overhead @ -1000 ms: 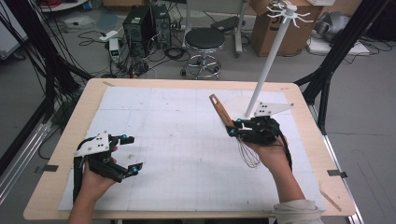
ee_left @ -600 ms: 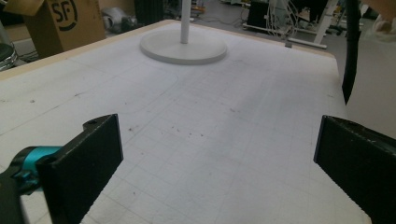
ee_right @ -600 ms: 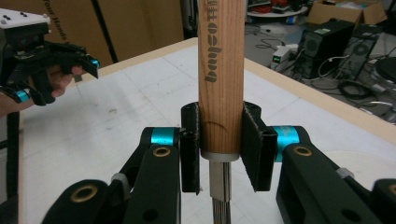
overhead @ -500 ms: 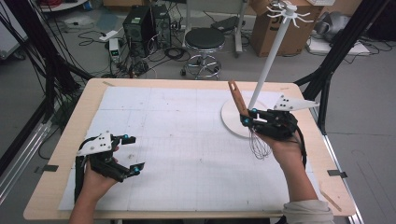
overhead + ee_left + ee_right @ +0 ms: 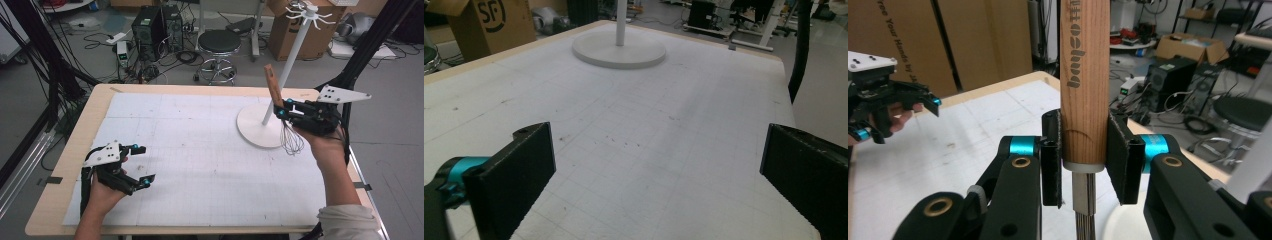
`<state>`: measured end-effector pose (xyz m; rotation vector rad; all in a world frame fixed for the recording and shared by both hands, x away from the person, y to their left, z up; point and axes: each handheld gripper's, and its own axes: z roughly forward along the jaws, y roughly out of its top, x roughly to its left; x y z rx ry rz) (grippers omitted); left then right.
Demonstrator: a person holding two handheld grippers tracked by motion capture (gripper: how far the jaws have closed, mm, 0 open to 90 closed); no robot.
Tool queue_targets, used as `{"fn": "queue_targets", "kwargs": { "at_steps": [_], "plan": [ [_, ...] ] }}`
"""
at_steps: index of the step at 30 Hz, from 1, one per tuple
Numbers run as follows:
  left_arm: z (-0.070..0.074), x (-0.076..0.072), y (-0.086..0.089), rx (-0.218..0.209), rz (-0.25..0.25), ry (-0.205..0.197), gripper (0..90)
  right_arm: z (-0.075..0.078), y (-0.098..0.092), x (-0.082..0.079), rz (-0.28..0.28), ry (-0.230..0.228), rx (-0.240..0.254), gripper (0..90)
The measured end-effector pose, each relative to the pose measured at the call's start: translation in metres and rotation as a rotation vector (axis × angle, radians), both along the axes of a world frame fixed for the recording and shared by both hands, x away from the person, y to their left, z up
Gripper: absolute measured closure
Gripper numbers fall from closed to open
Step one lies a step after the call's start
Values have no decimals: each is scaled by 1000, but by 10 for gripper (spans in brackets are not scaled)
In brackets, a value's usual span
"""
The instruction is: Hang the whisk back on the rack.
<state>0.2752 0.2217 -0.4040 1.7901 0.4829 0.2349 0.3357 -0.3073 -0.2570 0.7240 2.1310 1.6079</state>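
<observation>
A whisk with a wooden handle (image 5: 272, 85) (image 5: 1084, 75) stands nearly upright, its wire end (image 5: 291, 140) hanging down. My right gripper (image 5: 282, 109) (image 5: 1084, 150) is shut on the lower end of the handle, raised above the table beside the white stand's pole (image 5: 287, 75) and over its round base (image 5: 252, 130). The stand's hooks (image 5: 307, 12) sit higher up. My left gripper (image 5: 145, 165) (image 5: 659, 170) rests open and holding nothing at the front left of the table. In the left gripper view the base (image 5: 619, 50) lies far ahead.
A white gridded mat (image 5: 200, 150) covers the wooden table (image 5: 65, 170). Behind the table stand a black stool (image 5: 219, 42), a computer tower (image 5: 150, 25) with cables, and a cardboard box (image 5: 295, 35). Black frame struts (image 5: 360, 55) rise at the right.
The right gripper has carried the whisk up and to the right, from mid-table to beside the stand's pole. The left gripper has stayed put.
</observation>
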Motion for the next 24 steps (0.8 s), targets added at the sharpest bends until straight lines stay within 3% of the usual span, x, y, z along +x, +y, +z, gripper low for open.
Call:
{"fn": "queue_targets", "kwargs": {
  "at_steps": [10,24],
  "plan": [
    [0,0,0,2,5,4,17,25,-29,11,-58,-39,41,711],
    [-2,0,-1,9,2,9,18,54,-56,14,-185,-97,77,709]
  ]
}}
